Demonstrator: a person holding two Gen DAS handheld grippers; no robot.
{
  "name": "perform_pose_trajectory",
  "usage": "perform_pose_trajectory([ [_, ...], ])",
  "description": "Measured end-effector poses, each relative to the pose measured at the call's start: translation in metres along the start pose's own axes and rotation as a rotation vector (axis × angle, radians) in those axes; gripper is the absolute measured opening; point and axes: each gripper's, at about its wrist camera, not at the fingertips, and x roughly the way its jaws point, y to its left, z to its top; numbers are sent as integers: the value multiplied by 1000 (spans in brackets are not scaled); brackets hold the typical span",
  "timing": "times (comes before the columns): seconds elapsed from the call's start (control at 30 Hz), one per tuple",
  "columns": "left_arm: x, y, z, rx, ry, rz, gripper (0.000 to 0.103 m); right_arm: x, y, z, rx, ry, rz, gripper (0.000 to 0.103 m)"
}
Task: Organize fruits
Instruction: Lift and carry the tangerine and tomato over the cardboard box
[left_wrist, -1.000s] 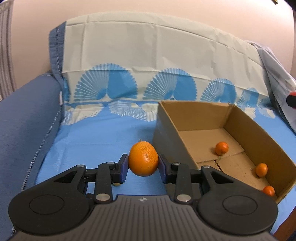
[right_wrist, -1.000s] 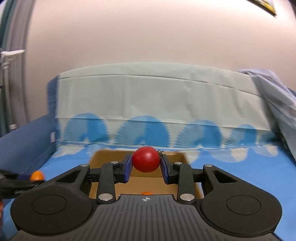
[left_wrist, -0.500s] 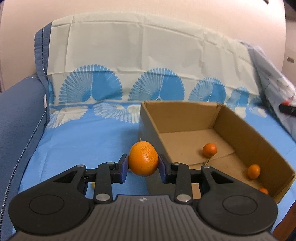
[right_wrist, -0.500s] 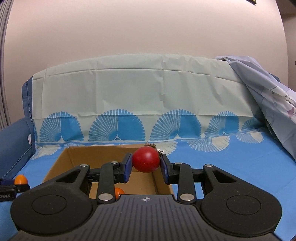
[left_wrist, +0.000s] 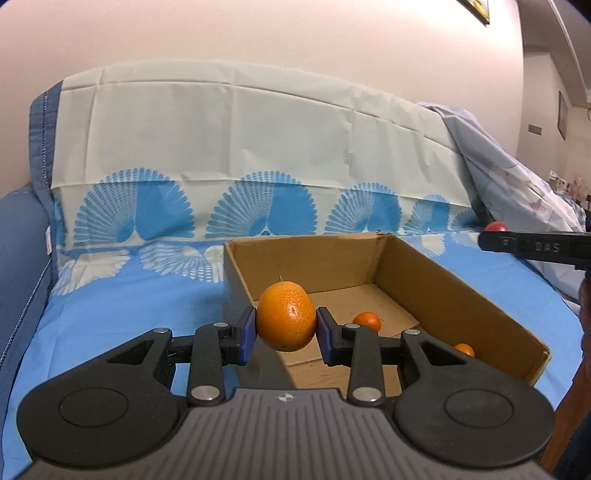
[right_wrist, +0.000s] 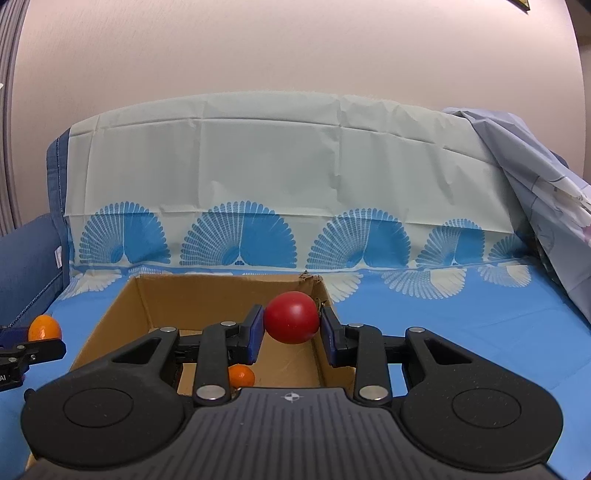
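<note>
box: open cardboard on the sofa, small oranges inside
left gripper: clamped on orange, above box's left wall
right gripper: clamped on red fruit (over box's right side)
step: carrying; next, lower and release inside

A fan-patterned blue cloth is spread beneath and beyond the fingers; a crumpled pale sheet is draped far right

small fruits in box
</note>
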Motion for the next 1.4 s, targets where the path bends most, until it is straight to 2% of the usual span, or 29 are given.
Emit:
perform_pose_trajectory([
  [0.53,1,-24,-10,91,-6,-51,38,4,6,-1,-37,13,-3,34],
  [1.4,8,-28,-10,108,-8,-64,38,7,11,-1,-62,22,5,34],
])
